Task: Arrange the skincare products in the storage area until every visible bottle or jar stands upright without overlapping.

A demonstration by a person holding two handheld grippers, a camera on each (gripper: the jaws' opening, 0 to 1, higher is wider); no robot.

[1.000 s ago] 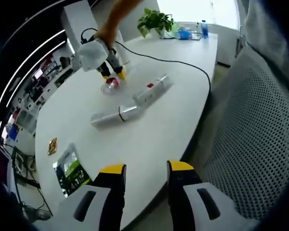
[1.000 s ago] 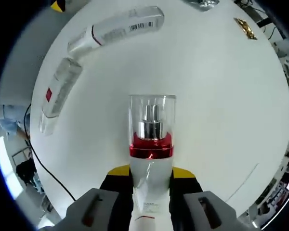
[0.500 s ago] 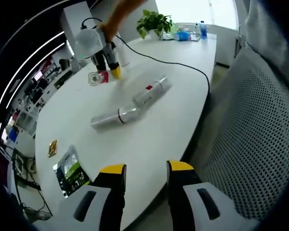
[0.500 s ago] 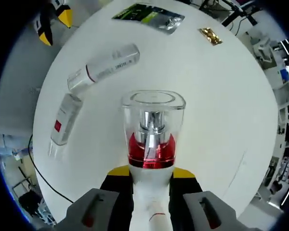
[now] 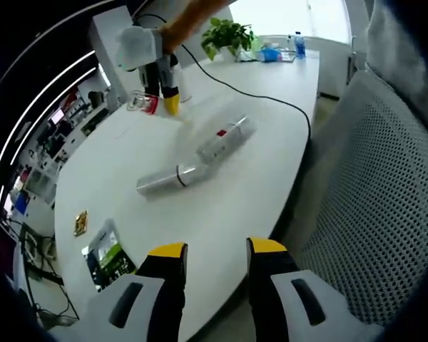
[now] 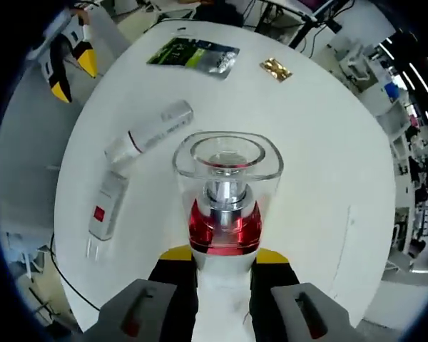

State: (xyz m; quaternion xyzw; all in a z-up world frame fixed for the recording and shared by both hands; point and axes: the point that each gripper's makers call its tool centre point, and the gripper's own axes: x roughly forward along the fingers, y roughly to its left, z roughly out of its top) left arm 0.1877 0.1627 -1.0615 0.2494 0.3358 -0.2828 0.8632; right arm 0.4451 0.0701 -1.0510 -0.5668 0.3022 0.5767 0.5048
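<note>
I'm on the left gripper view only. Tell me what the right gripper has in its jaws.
Observer: The right gripper is shut on a white pump bottle with a red collar and a clear cap.
Operator: Report what lies beyond that bottle on the table.
Observer: In the right gripper view, a green packet and a small gold sachet lie flat at the far edge.
Operator: Give me the other two bottles.
Observer: A clear bottle and a white bottle with a red label lie on their sides, end to end.
</note>
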